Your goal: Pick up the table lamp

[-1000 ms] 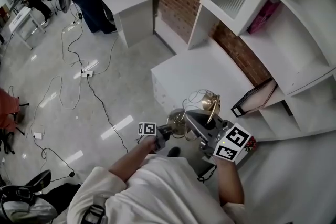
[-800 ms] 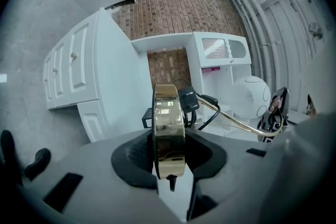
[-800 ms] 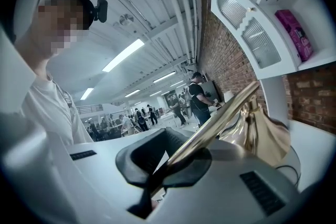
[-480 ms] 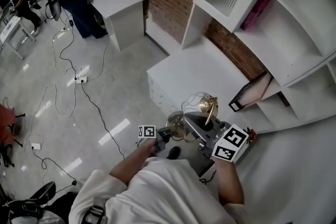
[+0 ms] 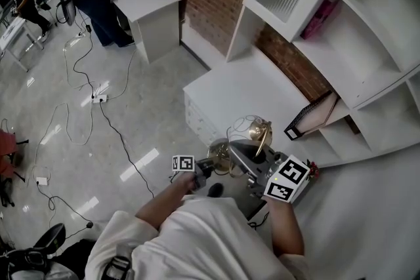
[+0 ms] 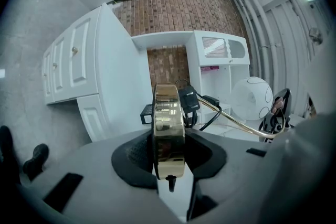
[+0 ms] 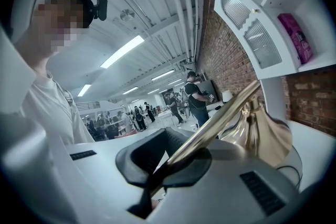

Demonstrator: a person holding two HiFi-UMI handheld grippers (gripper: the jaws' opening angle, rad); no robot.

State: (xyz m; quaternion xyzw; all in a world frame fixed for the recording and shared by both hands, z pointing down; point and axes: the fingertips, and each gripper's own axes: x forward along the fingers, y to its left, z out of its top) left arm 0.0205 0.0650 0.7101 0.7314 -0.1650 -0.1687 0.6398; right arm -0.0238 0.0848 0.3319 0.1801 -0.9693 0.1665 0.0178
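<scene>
Gripping the table lamp (image 5: 260, 131), we clamp left gripper (image 6: 169, 152) fingers on its base (image 6: 168, 113), right gripper (image 7: 176, 162) fingers on its stem (image 7: 226, 113); white tabletop (image 5: 243, 88) and shelves (image 5: 374, 56) close ahead.

Bright, even; lit by ceiling strips (image 7: 122, 51). Glare streaks on glossy floor (image 5: 146, 161), refl. on brass lamp base (image 6: 168, 128). Heavy fisheye warp + dark corners in gripper views. Fg soft.

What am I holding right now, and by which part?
The table lamp, with both claws. The left claw is shut on the edge of its round brass base; the right claw is shut on its thin brass stem.
</scene>
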